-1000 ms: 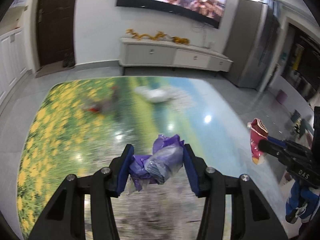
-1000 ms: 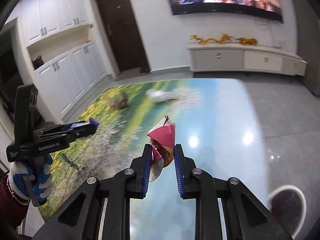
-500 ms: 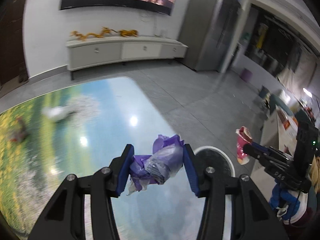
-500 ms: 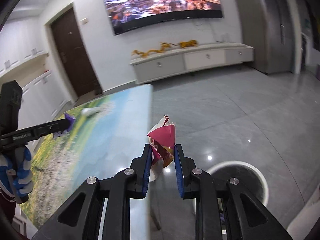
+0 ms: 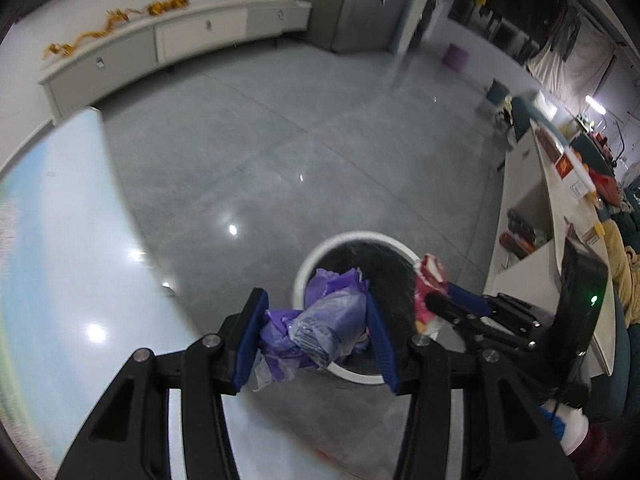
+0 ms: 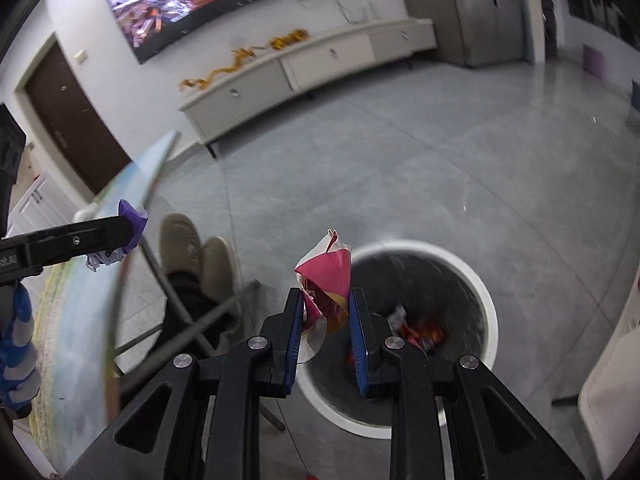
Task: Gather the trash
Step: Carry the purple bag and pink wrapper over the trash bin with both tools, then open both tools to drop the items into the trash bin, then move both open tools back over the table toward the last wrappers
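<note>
My left gripper [image 5: 316, 332] is shut on a crumpled purple plastic bag [image 5: 324, 320], held above the near rim of a round white trash bin [image 5: 360, 238] with a black liner. My right gripper [image 6: 325, 322] is shut on a red and white snack wrapper [image 6: 326, 276] over the left rim of the same trash bin [image 6: 486, 300], which holds red wrappers. In the left wrist view the right gripper [image 5: 430, 298] hangs at the bin's right side with the wrapper [image 5: 428, 280]. In the right wrist view the left gripper [image 6: 128, 230] shows at the left with the purple bag [image 6: 132, 214].
The table edge with its landscape print [image 5: 60, 240] lies at the left. A person's shoes [image 6: 196, 248] stand under the table beside folding legs. A white TV cabinet [image 6: 320, 64] lines the far wall, and a shelf unit [image 5: 560, 216] stands right of the bin.
Both grippers swung right, off the table and down toward the floor bin, each keeping its trash. The bin now sits right under the fingers in both views.
</note>
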